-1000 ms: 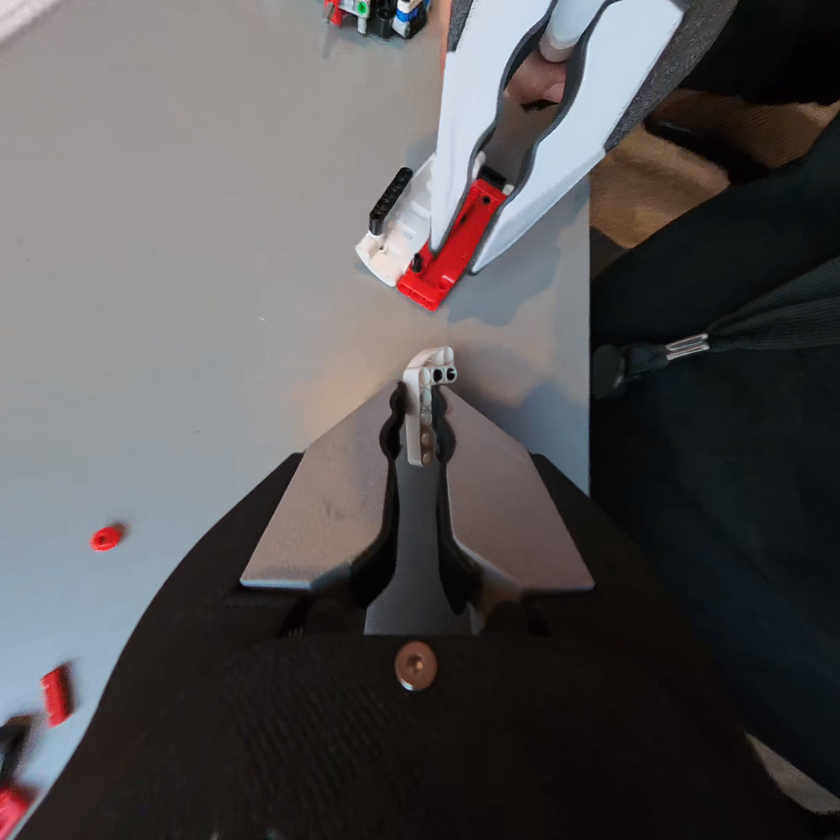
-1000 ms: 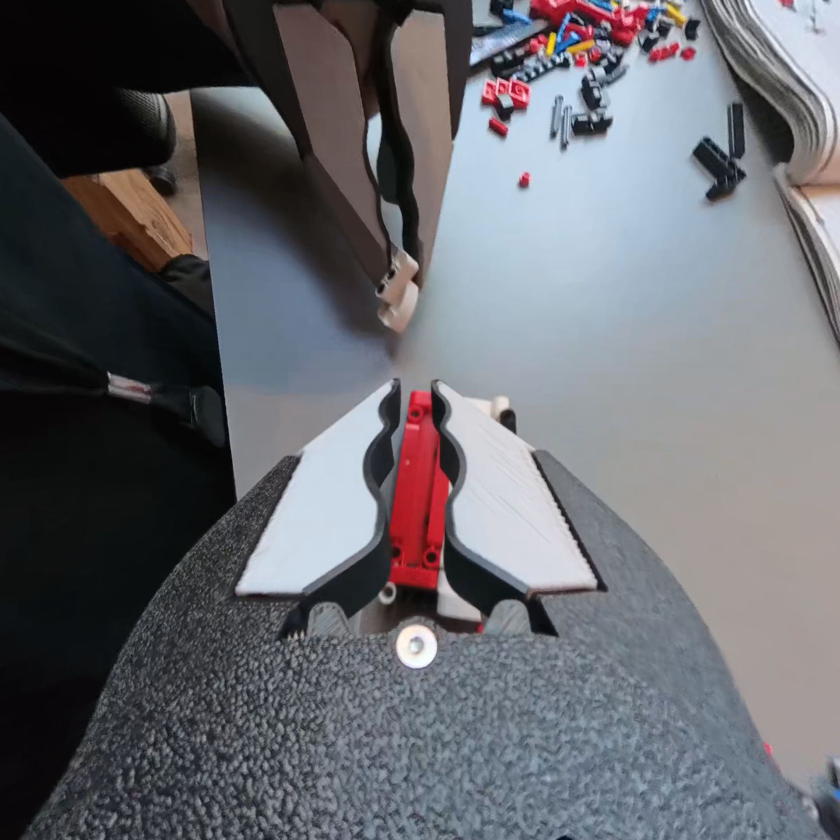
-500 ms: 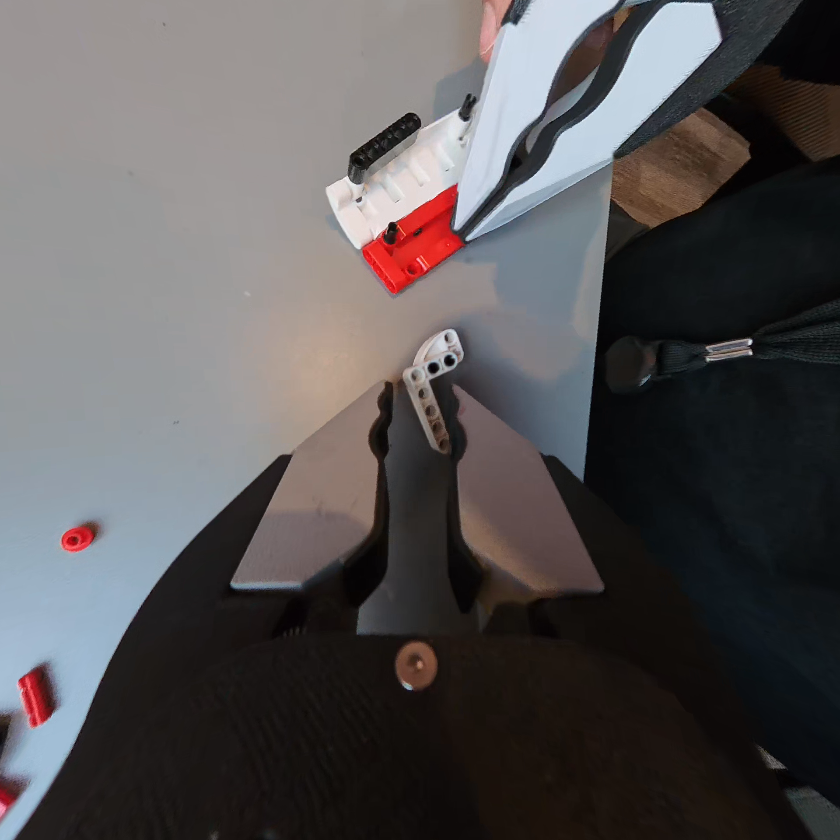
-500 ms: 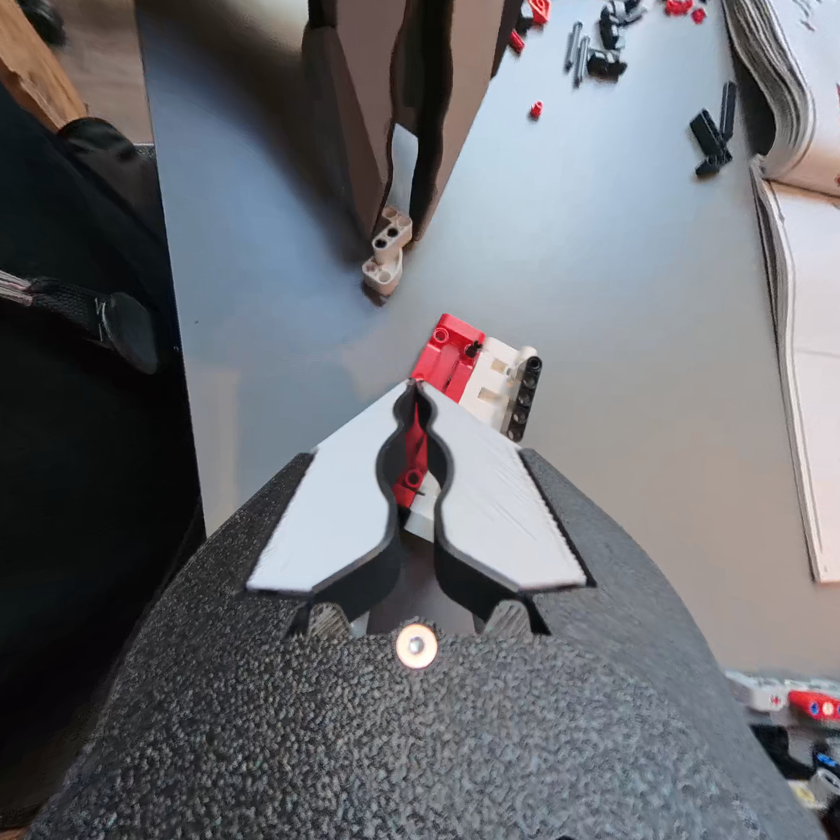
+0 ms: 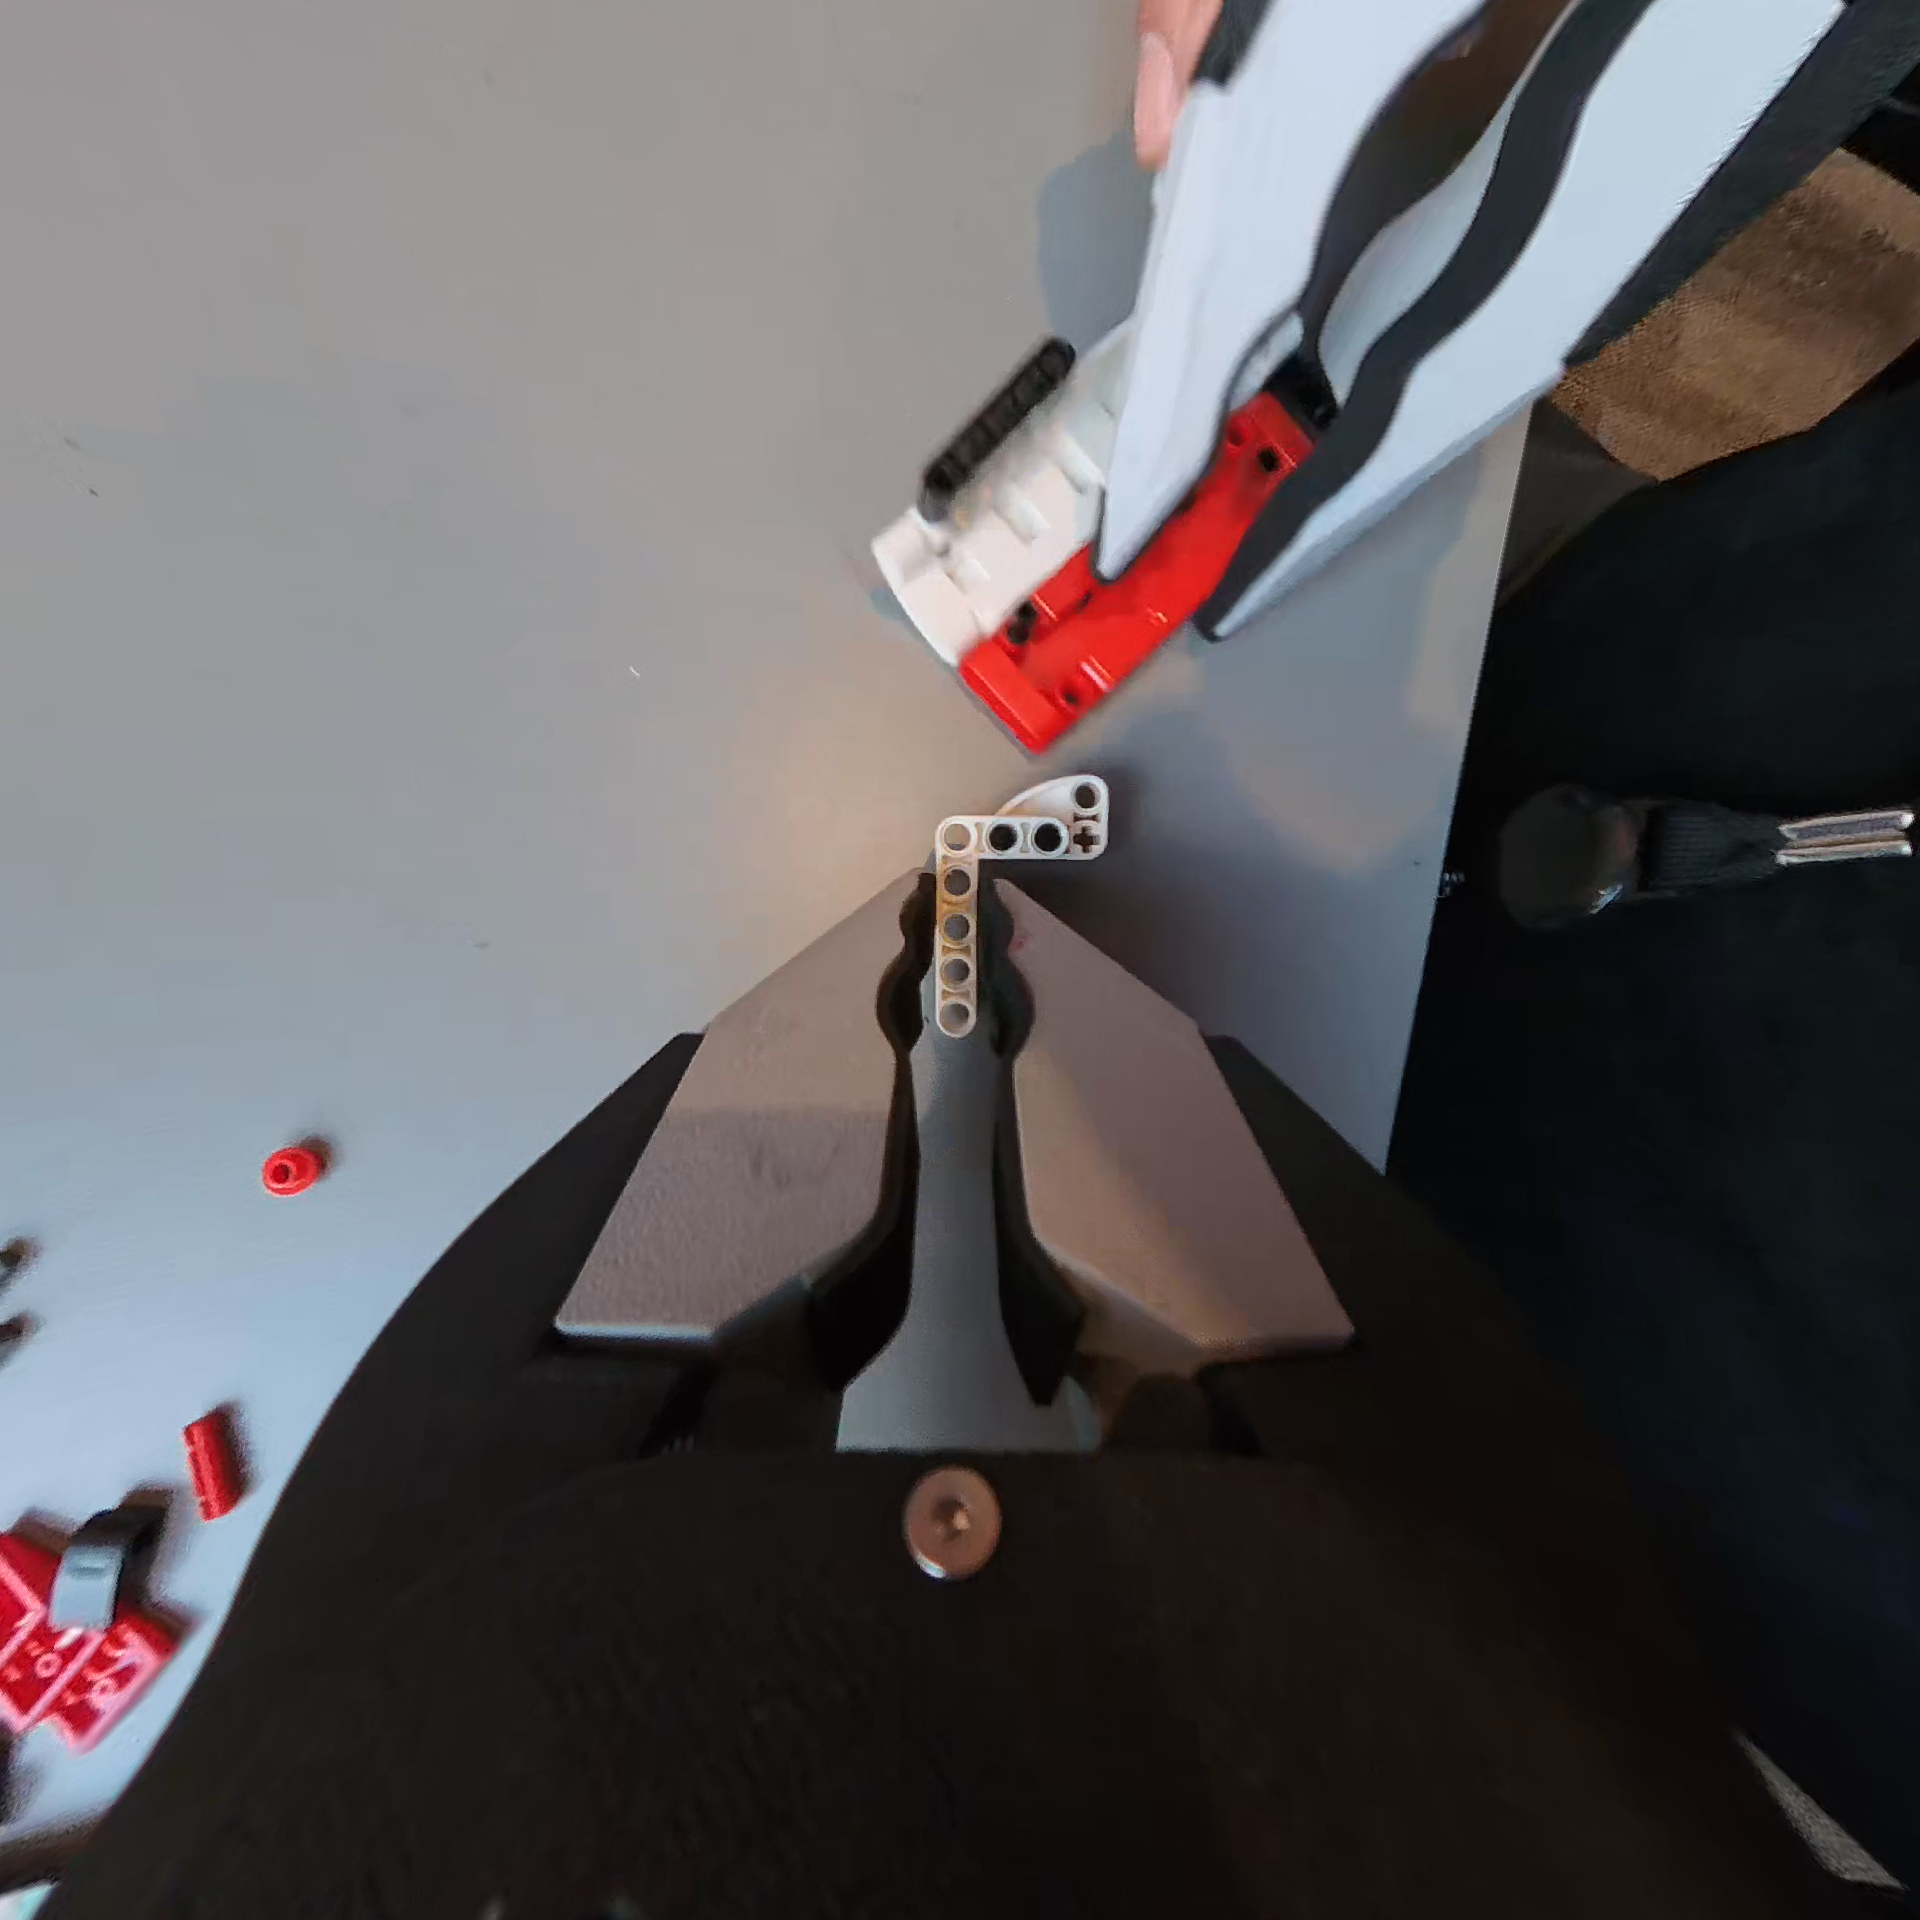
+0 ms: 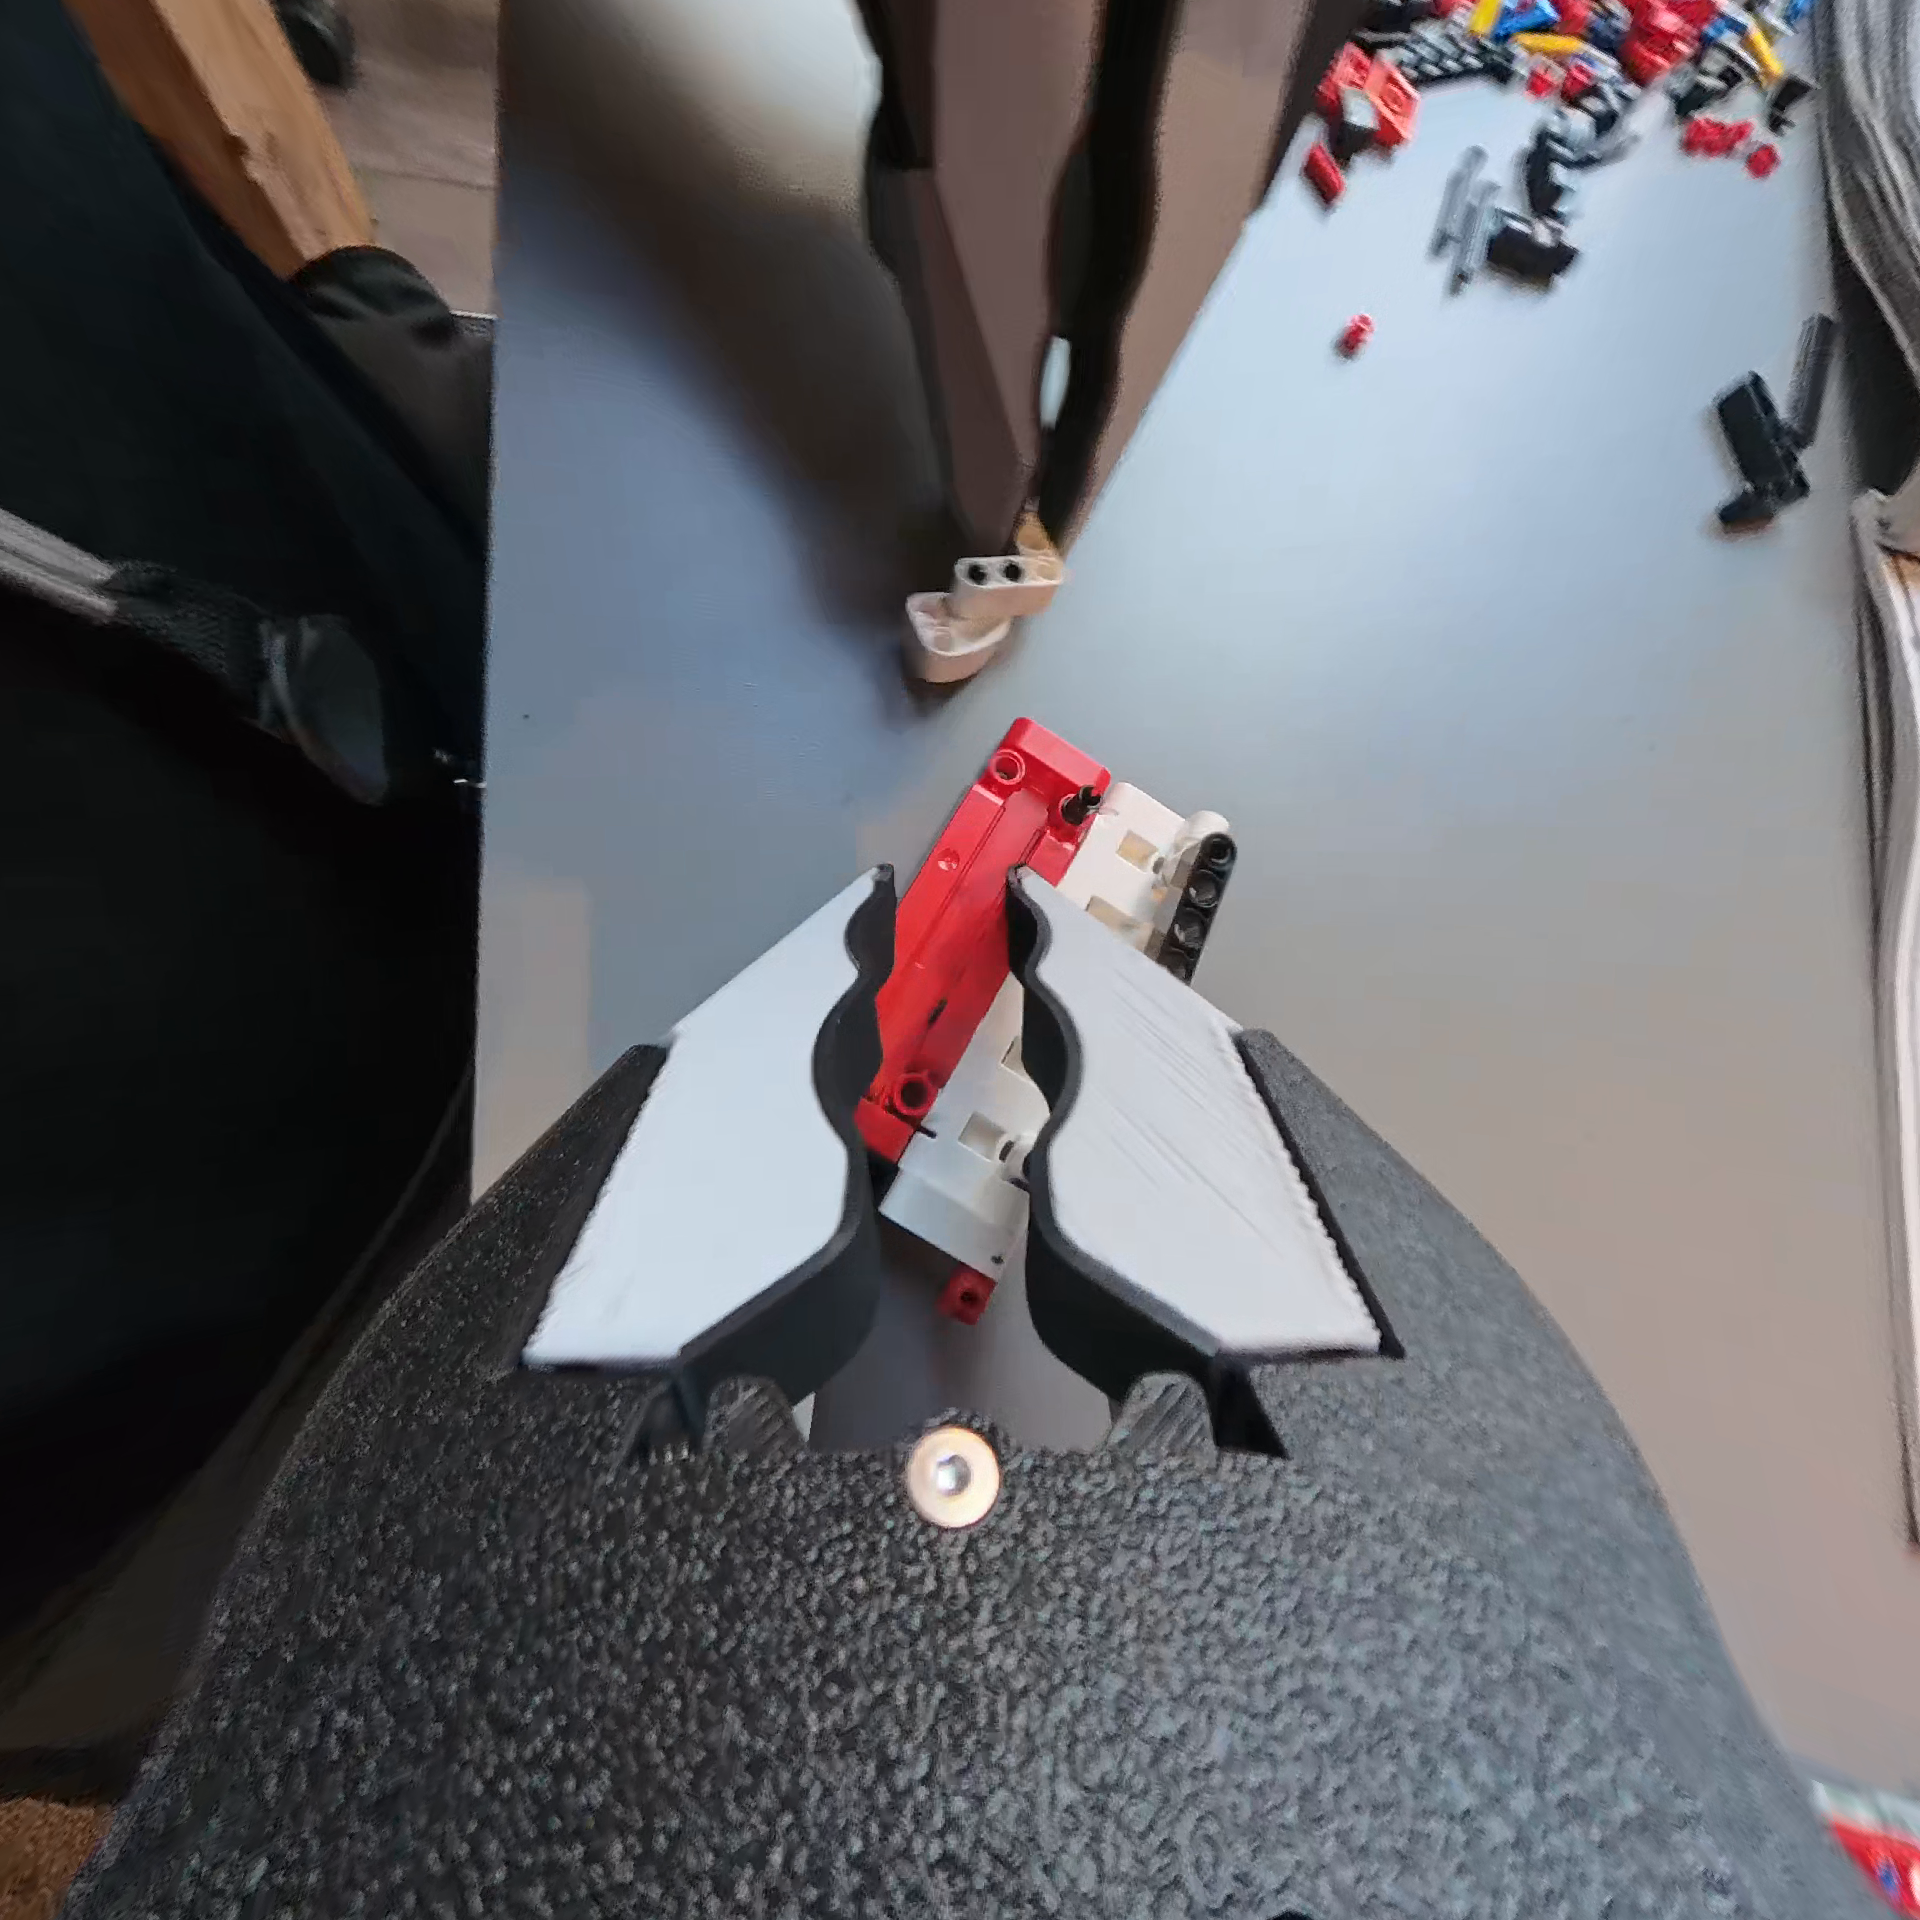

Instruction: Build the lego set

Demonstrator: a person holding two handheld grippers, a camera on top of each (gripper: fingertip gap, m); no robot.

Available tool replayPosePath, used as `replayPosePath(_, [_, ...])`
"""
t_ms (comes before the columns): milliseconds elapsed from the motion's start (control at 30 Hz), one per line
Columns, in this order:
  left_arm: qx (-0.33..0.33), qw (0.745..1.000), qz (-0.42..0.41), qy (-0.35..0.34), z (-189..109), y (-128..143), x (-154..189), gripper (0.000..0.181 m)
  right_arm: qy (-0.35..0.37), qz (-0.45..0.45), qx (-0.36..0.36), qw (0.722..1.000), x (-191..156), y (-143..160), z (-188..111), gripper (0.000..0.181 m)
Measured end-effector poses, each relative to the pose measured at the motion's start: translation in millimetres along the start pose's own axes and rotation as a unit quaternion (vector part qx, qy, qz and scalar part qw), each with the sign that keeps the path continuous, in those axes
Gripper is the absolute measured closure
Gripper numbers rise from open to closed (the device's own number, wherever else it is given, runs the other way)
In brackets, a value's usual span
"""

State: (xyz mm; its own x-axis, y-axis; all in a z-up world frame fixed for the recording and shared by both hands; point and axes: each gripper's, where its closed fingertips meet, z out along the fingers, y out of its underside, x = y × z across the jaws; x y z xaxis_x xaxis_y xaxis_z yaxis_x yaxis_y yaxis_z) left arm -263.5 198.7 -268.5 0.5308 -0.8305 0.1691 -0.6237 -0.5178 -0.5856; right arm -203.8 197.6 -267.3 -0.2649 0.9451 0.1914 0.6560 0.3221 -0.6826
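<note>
My left gripper (image 5: 961,914) is shut on the long arm of a white L-shaped beam (image 5: 958,966). The beam's short arm sticks out past the fingertips to the right. The beam also shows in the right wrist view (image 6: 982,603), low over the grey table (image 6: 1403,831). My right gripper (image 6: 948,878) is shut askew on a red and white assembly (image 6: 966,935); its pads press on the red panel. A black beam (image 6: 1200,894) is fixed to the assembly's white side. In the left wrist view the assembly (image 5: 1081,623) lies on the table under the right gripper, close ahead of the white beam.
Loose red, black and coloured parts (image 6: 1538,125) lie at the far right of the table, beside an open booklet (image 6: 1881,260). A red stud (image 5: 293,1169) and red pieces (image 5: 213,1460) lie to my left. The table edge (image 5: 1455,935) and a person's dark clothing are close by. Across from one pair of fingers to the other is roughly 7 centimetres. The red stud (image 5: 293,1169) lies some 12 centimetres from my left tips, 15 centimetres from my right tips. The right camera catches it too, in the right wrist view (image 6: 1368,334).
My left gripper opened around the white beam, then shut on it again; the beam has turned, holes now facing the camera. My right gripper's fingers went from together to wider, around the red panel.
</note>
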Motion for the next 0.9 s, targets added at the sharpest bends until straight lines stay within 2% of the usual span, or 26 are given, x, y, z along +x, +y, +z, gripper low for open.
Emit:
replayPosePath(133, [0.012,0.999,0.052,-0.006,-8.2,-22.3,1.9,0.177,-0.078,-0.101,0.039,0.991,-29.5,-9.9,2.7,0.165])
replayPosePath(267, [-0.014,0.992,0.121,-0.033,-7.6,-24.4,6.6,0.177,-0.088,-0.089,0.06,0.99,-30.5,-21.5,-3.6,0.158])
replayPosePath(367, [-0.023,0.991,0.121,-0.048,-2.5,-15.6,3.1,0.177,-0.04,-0.034,0.049,0.997,-16.7,-17.6,-11.2,0.158])
replayPosePath(467, [-0.019,0.995,0.089,-0.04,0.6,-7.6,-0.1,0.177,-0.003,-0.004,0.017,1.0,-18.7,-6.4,-13.9,0.144])
replayPosePath(567, [-0.006,0.996,0.074,-0.04,-1.3,-6.3,-2.7,0.177,0.042,-0.016,-0.019,0.999,-16.5,8.6,-16.0,0.134])
replayPosePath(700, [0.008,0.997,0.06,-0.037,-3.3,-6.3,-2.7,0.177,0.066,-0.046,-0.022,0.997,-10.1,8.8,-19.1,0.127])
replayPosePath(900, [0.011,0.998,0.047,-0.036,-3.8,4.6,-2.1,0.177,0.061,-0.083,-0.055,0.993,-0.2,15.8,-25.7,0.13])
